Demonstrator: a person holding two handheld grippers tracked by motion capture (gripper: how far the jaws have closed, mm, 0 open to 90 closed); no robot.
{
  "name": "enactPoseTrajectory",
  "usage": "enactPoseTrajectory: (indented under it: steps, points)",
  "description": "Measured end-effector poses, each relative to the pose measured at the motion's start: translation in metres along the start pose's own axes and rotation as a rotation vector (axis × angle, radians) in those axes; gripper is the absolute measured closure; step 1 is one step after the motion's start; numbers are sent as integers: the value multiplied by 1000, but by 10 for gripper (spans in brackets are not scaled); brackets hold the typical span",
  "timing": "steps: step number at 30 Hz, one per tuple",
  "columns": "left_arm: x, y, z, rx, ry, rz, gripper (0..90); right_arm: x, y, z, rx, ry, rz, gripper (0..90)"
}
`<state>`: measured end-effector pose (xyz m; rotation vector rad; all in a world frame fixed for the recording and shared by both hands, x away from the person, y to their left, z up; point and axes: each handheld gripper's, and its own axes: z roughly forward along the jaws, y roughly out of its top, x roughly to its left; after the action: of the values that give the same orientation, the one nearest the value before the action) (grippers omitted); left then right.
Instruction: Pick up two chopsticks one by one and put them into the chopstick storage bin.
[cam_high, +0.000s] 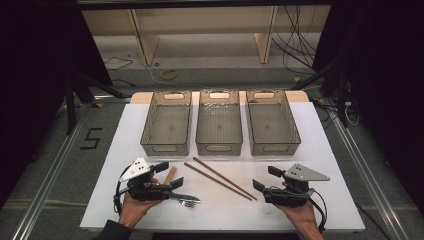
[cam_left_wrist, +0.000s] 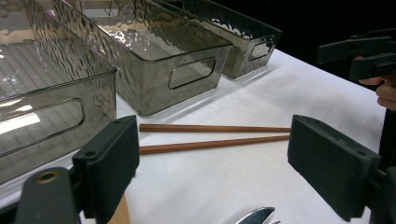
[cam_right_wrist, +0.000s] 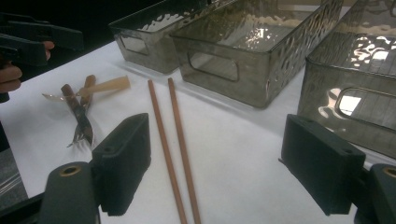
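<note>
Two brown chopsticks (cam_high: 220, 177) lie side by side on the white table (cam_high: 310, 150), in front of the middle bin. My left gripper (cam_high: 169, 174) is held open low over a small pile of cutlery: a metal fork (cam_high: 189, 201) with a dark handle and a pale wooden utensil (cam_high: 170, 174). Its open jaws frame the chopsticks (cam_left_wrist: 210, 135) from a distance, with the fork's tip (cam_left_wrist: 257, 215) at the bottom. My right gripper (cam_high: 266, 178) stands open just right of the chopsticks' near ends (cam_right_wrist: 173, 140). Nothing is held between either pair of pads.
Three smoky see-through bins stand in a row at the back: left (cam_high: 166, 122), middle (cam_high: 219, 121), right (cam_high: 272, 121), all with nothing in them. From the right gripper view the fork (cam_right_wrist: 81, 123) and pale utensil (cam_right_wrist: 107, 85) lie left of the chopsticks.
</note>
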<state>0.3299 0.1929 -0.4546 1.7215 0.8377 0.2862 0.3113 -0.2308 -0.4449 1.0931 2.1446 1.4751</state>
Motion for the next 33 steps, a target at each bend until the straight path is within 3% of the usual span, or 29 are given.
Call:
enactPoseTrajectory:
  steps: [13,21,29,30,33]
  points:
    - [1,0,1,6,6,2,163,2,14,5,66,-1,-38,272]
    - [1,0,1,5,6,0,163,6,39,28,194,36,-100,269]
    - [2,1,1,4,6,1,163,15,52,67,366,73,-150,292]
    - [2,0,1,2,6,-1,163,15,52,67,366,73,-150,292]
    - [2,1,1,3,5,0,163,18,54,86,470,68,-174,364]
